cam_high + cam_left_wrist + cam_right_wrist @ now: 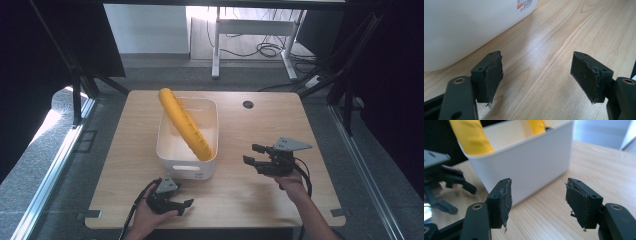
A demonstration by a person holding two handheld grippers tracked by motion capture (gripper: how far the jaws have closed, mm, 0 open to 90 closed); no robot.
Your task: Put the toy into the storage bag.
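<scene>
Leaning out of the white bin (pixel 186 137), the long yellow loaf-shaped thing (pixel 184 124) shows its upper end past the bin's far rim, while its lower end sits down against the near right inside corner; how it rests on the bin's floor is hidden by the wall. The bin stands at the middle of the counter (pixel 250 200), a little toward the left edge. In the right gripper view the yellow thing is cut off at the top edge and blurred, two yellow strips above the white wall. In the left gripper view the bin is a white blur at the upper left, cropped, with a small red label too tiny to read.

Now the hands: the left hand-held gripper (pixel 185 205) lies low near the counter's near edge, just in front of the bin, its jaws spread wide with bare wood between them, nothing held. The right hand-held gripper (pixel 252 154) hovers off the bin's right side toward the right edge, pointing left at the bin wall, jaws about half apart and empty. Both forearms are cut off by the bottom of the high view.
</scene>
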